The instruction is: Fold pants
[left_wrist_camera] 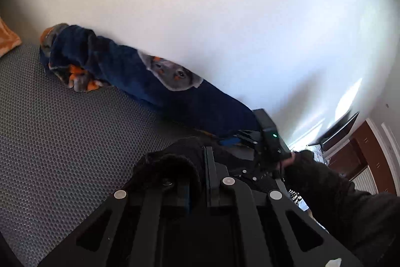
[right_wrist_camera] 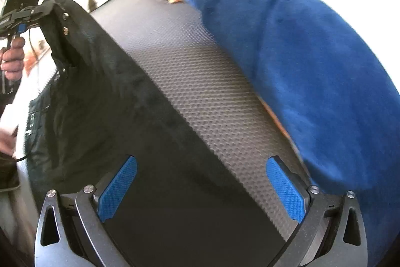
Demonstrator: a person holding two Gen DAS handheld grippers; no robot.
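Note:
The black pants hang lifted at one end and trail down onto the grey honeycomb mat. In the right wrist view my left gripper is at the upper left, shut on the pants' top edge, with a hand on its handle. In the left wrist view the black cloth bunches over my left gripper and hides its tips. My right gripper stands open above the pants and mat, its blue pads wide apart and empty. It also shows just beyond the cloth as the right gripper.
A dark blue blanket with grey and orange animal prints lies rolled along the white wall, bordering the mat. An orange cloth sits at the far left. A dark sleeve and brown furniture are at the right.

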